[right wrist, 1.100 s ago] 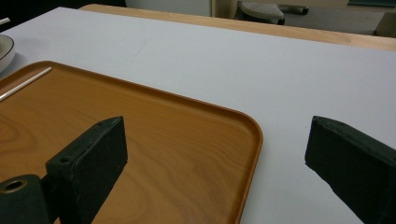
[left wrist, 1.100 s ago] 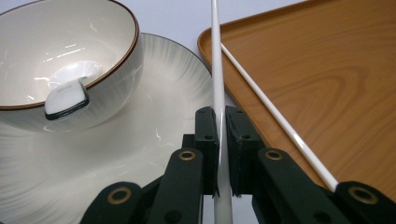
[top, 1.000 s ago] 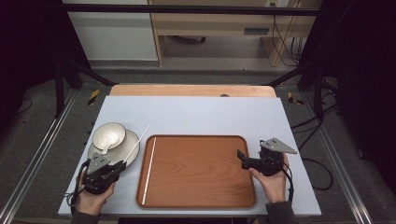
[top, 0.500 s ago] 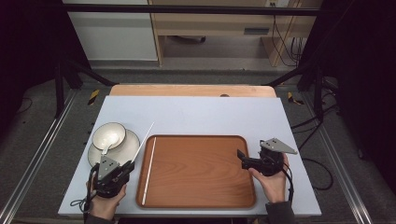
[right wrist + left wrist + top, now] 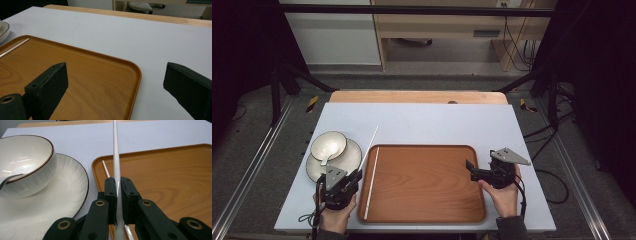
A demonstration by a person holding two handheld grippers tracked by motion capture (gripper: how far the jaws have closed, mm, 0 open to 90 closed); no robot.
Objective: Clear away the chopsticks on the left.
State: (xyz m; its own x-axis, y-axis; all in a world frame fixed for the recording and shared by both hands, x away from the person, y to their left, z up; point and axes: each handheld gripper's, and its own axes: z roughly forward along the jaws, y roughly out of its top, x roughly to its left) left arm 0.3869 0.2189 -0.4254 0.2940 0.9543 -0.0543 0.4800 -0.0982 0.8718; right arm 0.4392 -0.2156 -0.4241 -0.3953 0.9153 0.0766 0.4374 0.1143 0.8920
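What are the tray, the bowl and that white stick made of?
Tray: looks like wood or a wood-look laminate, with visible grain and a satin sheen. Bowl: probably glazed ceramic, glossy cream with a dark rim. Stick, clamped in the left gripper: smooth white, perhaps plastic; hard to tell.

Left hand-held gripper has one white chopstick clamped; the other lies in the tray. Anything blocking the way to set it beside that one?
Nothing visible. The held chopstick already hangs over the tray edge, beside the other chopstick.
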